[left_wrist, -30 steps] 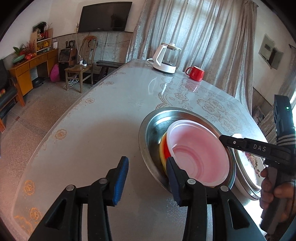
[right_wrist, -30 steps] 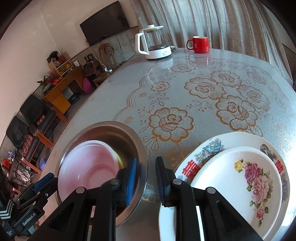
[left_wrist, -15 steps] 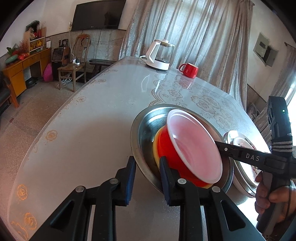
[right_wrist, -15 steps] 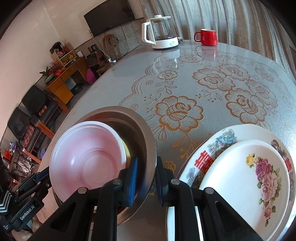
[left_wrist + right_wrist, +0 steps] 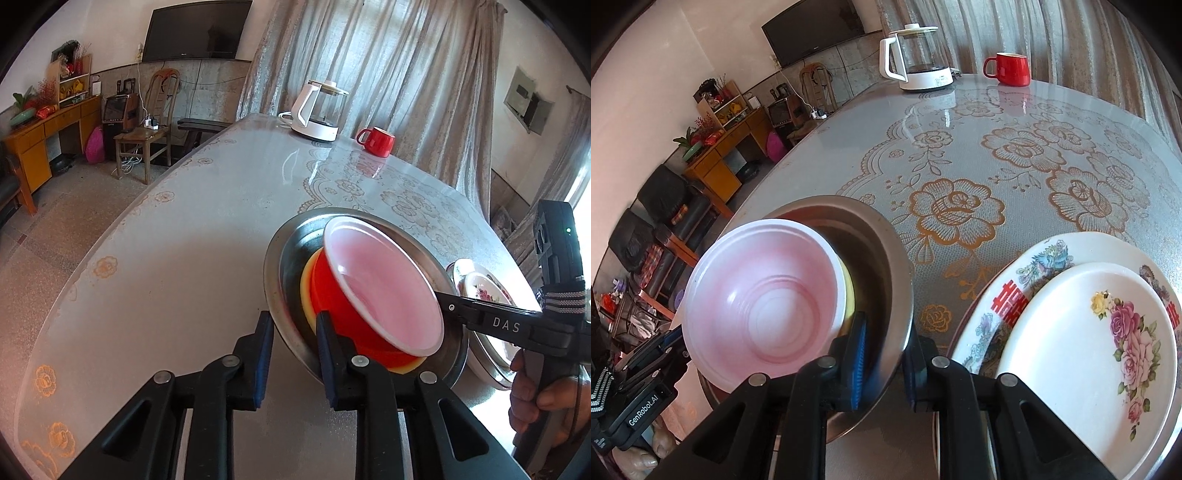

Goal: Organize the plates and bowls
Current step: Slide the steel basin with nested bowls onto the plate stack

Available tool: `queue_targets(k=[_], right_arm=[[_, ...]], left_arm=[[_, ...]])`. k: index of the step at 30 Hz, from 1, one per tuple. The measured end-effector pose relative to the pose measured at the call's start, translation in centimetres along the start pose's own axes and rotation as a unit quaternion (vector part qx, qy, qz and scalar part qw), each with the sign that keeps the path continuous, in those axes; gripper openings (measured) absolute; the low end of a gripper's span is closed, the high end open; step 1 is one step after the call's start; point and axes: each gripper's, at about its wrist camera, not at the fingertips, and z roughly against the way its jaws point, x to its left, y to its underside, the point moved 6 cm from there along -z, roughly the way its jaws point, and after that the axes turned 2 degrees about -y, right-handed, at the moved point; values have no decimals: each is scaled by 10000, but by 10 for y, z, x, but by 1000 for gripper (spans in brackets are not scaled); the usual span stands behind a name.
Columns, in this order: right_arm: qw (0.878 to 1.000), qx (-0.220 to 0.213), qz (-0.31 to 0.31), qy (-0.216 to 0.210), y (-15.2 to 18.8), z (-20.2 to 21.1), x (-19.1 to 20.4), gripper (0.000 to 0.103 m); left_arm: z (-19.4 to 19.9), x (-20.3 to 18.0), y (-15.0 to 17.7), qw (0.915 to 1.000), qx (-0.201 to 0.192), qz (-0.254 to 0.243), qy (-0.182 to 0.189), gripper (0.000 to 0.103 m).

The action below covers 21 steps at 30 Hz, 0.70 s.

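A steel basin (image 5: 275, 280) stands on the table (image 5: 192, 236), held at opposite edges by the two grippers and apparently tipped, its far edge raised. Inside it a red bowl (image 5: 332, 295) with a pale pink interior leans on its side, nested in a yellow bowl (image 5: 306, 291) of which only the rim shows. The left gripper (image 5: 295, 354) has just been closing, and its jaws now stand narrow with the basin's near rim between them; the right-hand pad lies against the inner wall beside the red bowl, and the left pad stands just outside the rim, though contact there cannot be judged. The right gripper (image 5: 884, 363) is clamped on the opposite rim, one blue pad inside the basin and the other outside. In the left wrist view this gripper reaches in from the right, and a hand (image 5: 535, 398) is wrapped around its handle. Just beside the basin lies a stack of plates (image 5: 1015, 295), a small white plate with pink roses resting on a larger one with red characters and birds. At the far end of the table, well apart, stand a white kettle (image 5: 916, 59) and a red mug (image 5: 1010, 68).
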Motion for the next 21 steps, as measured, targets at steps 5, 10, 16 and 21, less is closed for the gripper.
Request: queue_targets(k=[5, 10, 16, 21], right_arm=[[10000, 48, 84, -15, 0, -4, 3, 19], [9999, -15, 118, 33, 1, -4, 4, 18], [9999, -91, 105, 21, 6, 1, 7, 17], [9995, -130, 275, 24, 12, 5, 13, 17]], left_arm=[[-3, 7, -3, 9996, 32, 250, 113, 25], [-3, 3, -4, 9998, 61, 109, 139, 21], [4, 5, 5, 9997, 53, 106, 203, 22], [12, 7, 11, 9998, 20, 95, 176, 22]])
